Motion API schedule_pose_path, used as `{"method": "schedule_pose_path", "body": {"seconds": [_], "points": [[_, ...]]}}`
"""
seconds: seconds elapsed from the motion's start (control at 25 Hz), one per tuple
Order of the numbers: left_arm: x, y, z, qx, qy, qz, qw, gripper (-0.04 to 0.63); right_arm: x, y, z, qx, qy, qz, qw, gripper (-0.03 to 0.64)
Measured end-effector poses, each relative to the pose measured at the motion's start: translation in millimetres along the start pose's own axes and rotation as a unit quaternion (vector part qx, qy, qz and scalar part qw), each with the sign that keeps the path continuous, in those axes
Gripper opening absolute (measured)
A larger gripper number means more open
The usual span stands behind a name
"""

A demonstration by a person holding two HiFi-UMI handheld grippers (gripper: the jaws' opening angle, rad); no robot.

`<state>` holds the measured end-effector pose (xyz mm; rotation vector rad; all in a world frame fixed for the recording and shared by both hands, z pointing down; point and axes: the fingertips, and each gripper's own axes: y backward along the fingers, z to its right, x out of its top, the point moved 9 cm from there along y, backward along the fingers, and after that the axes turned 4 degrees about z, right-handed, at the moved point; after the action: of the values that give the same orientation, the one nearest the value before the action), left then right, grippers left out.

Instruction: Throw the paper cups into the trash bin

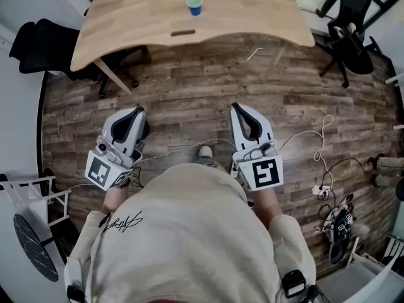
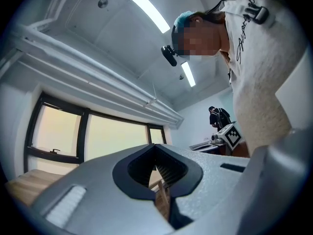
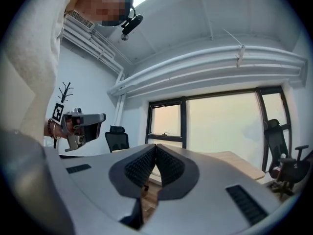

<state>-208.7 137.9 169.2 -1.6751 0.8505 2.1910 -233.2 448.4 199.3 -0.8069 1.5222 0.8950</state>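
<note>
Paper cup [image 1: 194,5]: one blue-green cup standing on the pale wooden bench [image 1: 132,24], about midway along the top, beyond a short slot [image 1: 183,32] cut near the bench's front edge. Nothing touches the cup, and it is well apart from both grippers. Left gripper [image 1: 138,110] and right gripper [image 1: 236,106]: held side by side in front of the person [image 1: 189,232], over the plank floor [image 1: 208,81]. Both point toward the bench and stop short of its near edge. Each gripper's own view shows its jaws pressed together tip to tip, with nothing between them; both are empty. Surroundings: a black left chair [image 1: 41,43] stands at the bench's left end, and a black right chair [image 1: 350,30] stands off its right end. White cables [image 1: 323,169] lie looped on the floor at the person's right. The right gripper view shows wide windows [image 3: 220,126] behind the bench. In the left gripper view a second person [image 2: 218,116] stands by the far wall.
</note>
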Motion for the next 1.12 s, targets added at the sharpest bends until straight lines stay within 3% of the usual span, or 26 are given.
{"method": "schedule_pose_path", "body": {"seconds": [0.24, 0.56, 1.12], "points": [[-27, -37, -11, 0.011, 0.013, -0.006, 0.9998, 0.003, -10, -38, 36, 0.033, -0.009, -0.006, 0.999, 0.011], [-45, -44, -37, 0.031, 0.025, -0.014, 0.9991, 0.003, -26, -77, 29, 0.069, -0.025, -0.010, 0.997, 0.011], [-96, -121, -142, -0.017, 0.051, -0.011, 0.9985, 0.003, -37, -194, 87, 0.040, 0.001, -0.017, 0.999, 0.011]]}}
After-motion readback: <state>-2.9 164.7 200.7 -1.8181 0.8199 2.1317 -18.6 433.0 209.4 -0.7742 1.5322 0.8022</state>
